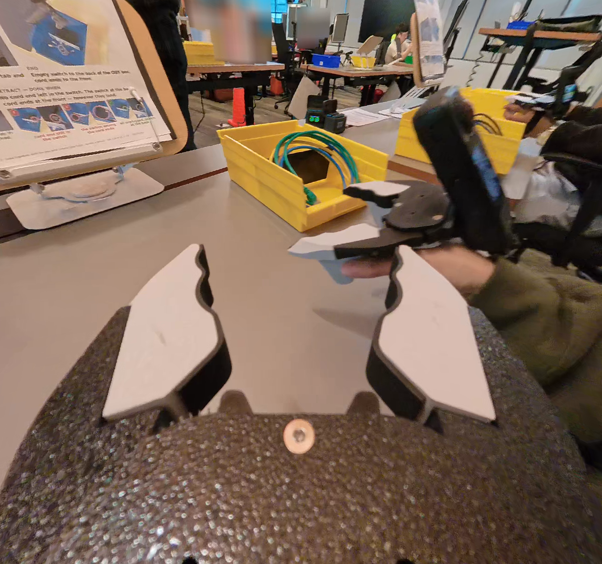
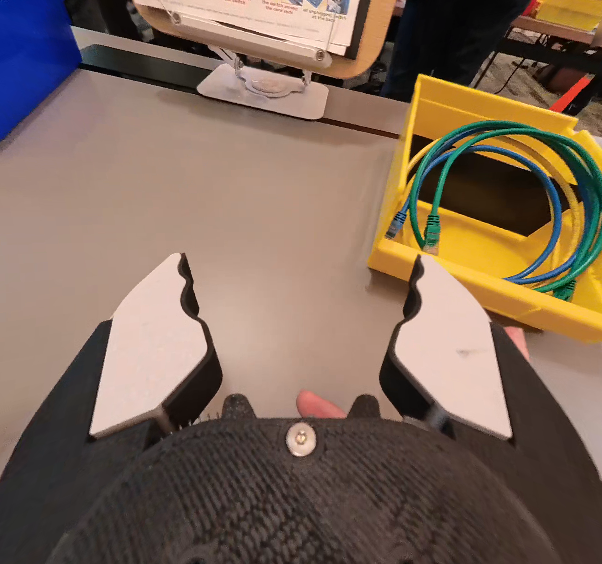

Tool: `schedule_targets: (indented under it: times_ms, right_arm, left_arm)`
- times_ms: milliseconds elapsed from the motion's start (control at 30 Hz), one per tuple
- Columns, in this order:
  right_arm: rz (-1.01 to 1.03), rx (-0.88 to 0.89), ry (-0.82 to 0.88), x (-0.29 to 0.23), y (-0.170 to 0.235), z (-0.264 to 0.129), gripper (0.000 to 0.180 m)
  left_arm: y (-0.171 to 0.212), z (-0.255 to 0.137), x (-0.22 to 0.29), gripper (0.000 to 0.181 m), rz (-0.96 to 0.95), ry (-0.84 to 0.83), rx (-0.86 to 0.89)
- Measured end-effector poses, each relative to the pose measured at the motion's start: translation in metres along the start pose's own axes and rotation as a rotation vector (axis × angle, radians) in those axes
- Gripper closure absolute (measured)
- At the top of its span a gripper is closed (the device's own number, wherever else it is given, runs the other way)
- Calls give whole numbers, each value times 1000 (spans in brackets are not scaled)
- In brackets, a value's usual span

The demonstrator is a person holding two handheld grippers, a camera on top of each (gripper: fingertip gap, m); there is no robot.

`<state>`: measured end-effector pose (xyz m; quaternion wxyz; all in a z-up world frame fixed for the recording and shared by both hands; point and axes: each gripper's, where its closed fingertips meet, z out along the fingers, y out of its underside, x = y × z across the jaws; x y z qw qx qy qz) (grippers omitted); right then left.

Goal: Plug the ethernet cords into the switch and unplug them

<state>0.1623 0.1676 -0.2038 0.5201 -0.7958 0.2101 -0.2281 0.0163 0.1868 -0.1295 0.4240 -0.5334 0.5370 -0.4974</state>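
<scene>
1. Claws: my left gripper [image 1: 298, 252] and right gripper [image 2: 301, 257] both hang released and empty above the grey table [image 2: 228, 190].
2. Bin: the yellow bin [image 2: 397, 257] stands just ahead of my right claw, holding coiled green cord [image 2: 436, 190], blue cord [image 2: 550, 196] and the black switch [image 2: 488, 190].
3. Background: an instruction board [image 2: 254, 11] stands on its stand at the table's far edge.

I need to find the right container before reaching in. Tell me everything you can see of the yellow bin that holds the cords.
The yellow bin is an open-topped, rectangular box that looks like moulded plastic, with a low cut-out front wall. It rests on the grey table, right of the document stand. Inside lie coiled green cords and a blue cord, plug ends near the front, over a dark object I cannot identify. Neither gripper touches it.
</scene>
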Motion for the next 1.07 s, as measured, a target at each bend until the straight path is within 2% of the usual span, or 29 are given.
schedule_targets:
  times_ms: [167,367,733,1067]
  right_arm:
    - [-52,-6,58,-12,-2,3,56]
    - [-149,27,80,-26,-18,13,60]
    - [-256,23,44,-57,-15,30,60]
    - [-325,42,108,-52,-21,20,59]
  left_arm:
    - [-1,-8,31,75,-52,88,9]
    - [2,1,55,77,-128,160,9]
    - [15,13,41,77,-156,72,-18]
    - [22,20,40,75,-147,34,-73]
